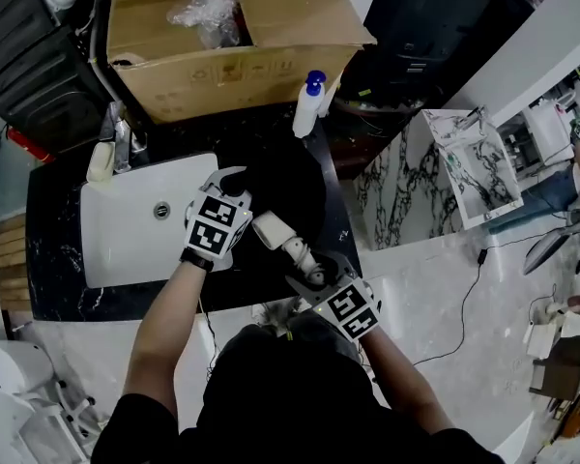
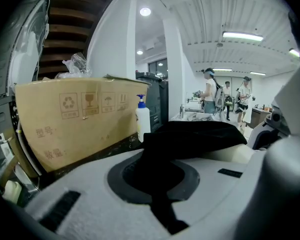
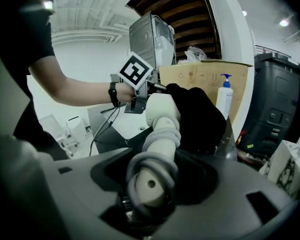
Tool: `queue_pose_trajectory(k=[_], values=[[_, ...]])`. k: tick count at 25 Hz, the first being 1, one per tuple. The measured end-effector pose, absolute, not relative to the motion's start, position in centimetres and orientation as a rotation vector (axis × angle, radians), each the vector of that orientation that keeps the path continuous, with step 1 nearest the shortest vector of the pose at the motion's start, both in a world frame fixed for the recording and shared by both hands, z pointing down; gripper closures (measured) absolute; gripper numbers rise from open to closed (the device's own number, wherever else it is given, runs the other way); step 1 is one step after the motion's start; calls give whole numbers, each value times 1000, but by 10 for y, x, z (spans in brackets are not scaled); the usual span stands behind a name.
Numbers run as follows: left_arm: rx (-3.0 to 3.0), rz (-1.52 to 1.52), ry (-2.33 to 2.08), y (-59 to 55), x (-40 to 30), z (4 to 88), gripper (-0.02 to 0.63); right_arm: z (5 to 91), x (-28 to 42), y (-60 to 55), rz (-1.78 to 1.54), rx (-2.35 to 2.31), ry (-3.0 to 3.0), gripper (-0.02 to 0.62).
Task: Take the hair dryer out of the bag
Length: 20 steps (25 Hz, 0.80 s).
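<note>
My left tongs [image 1: 238, 178] are pressed together on a fold of the black bag [image 2: 190, 136], which melts into the dark counter [image 1: 58, 249]. The hair dryer [image 3: 162, 114] juts from it, far end hidden, cord-wrapped handle pinched in my right tongs [image 3: 150, 184]. Cardboard box [image 1: 222, 75] ahead; open floor [image 1: 445, 288] off right.

**Bright ceiling, dark counter**

Strip lights [image 2: 242, 35] at two o'clock in the left gripper view glare white. In the head view the black counter [image 1: 53, 249] swallows detail, while the white sink [image 1: 126, 249] at nine o'clock shines. Both gripper views bend hard at the rims, corners dark, nearest parts soft.
</note>
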<state>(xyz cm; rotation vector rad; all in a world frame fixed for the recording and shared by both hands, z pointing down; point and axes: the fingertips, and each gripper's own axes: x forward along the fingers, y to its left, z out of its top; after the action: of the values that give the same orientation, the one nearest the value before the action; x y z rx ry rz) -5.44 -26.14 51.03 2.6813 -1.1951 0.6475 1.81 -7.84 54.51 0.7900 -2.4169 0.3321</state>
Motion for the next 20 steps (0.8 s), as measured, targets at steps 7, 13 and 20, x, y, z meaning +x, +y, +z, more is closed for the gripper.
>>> queue_pose_trajectory(k=[7, 13, 20], values=[[2657, 677, -1206, -281, -58, 513, 584, 524, 19, -76, 327, 757, -2492, 341], [2603, 708, -1176, -276, -46, 524, 584, 509, 33, -61, 340, 690, -2528, 339], [2577, 724, -1156, -279, -37, 522, 584, 512, 33, -42, 331, 577, -2547, 340]])
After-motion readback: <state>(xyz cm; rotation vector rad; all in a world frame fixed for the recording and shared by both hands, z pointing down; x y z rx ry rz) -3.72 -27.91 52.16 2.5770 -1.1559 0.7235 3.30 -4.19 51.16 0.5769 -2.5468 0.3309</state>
